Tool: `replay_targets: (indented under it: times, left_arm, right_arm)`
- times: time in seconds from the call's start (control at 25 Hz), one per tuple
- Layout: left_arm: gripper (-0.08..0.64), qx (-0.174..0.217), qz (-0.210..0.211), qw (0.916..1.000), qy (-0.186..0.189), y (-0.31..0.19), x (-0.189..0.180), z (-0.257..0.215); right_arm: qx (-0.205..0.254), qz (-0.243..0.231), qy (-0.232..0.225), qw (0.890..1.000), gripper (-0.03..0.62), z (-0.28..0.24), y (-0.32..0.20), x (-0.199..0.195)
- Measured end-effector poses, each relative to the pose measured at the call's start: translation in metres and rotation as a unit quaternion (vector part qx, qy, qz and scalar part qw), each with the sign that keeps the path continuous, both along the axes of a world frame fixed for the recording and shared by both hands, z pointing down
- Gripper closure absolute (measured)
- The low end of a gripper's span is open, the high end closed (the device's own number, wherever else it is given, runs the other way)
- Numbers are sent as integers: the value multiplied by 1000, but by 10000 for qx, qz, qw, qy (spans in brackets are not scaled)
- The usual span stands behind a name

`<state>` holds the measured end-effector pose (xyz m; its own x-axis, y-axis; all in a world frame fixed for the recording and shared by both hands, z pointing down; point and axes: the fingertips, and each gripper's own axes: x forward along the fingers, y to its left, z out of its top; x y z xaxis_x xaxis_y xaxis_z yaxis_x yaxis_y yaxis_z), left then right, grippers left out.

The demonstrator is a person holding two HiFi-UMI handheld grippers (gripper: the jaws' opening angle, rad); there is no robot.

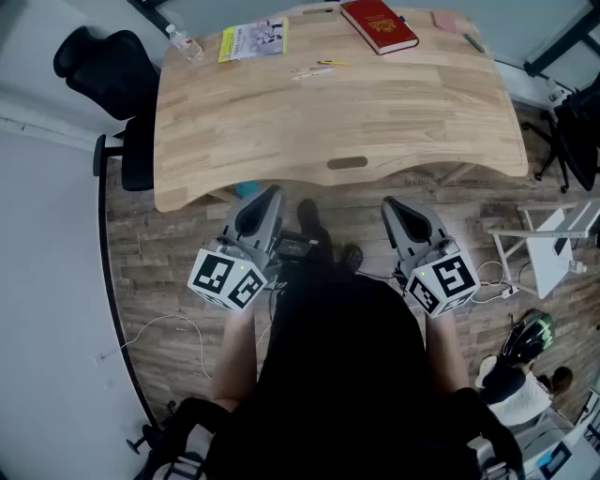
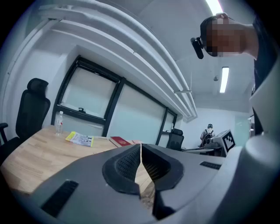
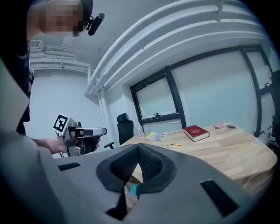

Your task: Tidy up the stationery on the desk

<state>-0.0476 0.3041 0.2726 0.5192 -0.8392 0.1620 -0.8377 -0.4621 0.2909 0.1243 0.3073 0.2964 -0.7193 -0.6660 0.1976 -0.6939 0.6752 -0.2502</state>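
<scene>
**Head view.**
- Wooden worktop, its stationery all along the far edge.
- Red book, far centre-right, lying flat.
- Yellow booklet, far left of centre, with a water bottle just beside it at the corner.
- Yellow pen and white pen, near each other, between booklet and book.
- Pink pad and dark pen, far right corner.
- Black office chair, off the worktop's left end.
- Left gripper and right gripper, both held short of the near edge over the plank floor, well apart from every item.

**Left gripper view.**
- Fingers closed together along a thin seam, nothing between them.
- Beyond them are the worktop, bottle, booklet and red book.
- A person stands far back in the room.

**Right gripper view.**
- Fingers pressed together, nothing gripped.
- Red book, booklet and yellow pen lie on the worktop.
- The pink pad sits at the far corner.
- The left gripper is at the left of the view, gripped by a hand.
</scene>
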Motion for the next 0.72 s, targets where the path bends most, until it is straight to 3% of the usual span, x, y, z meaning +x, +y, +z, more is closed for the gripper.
replay_targets:
  times: [0.4,0.72]
  left_arm:
    - [520,-75,59,9999,-33,-12,-15,7]
    - [520,-82,79,9999,41,-55,-46,7]
  right_arm:
    - [-18,-137,-244,9996,572,-4,-23,-19]
    - [-67,-66,-37,9999,571,0,-67,-44]
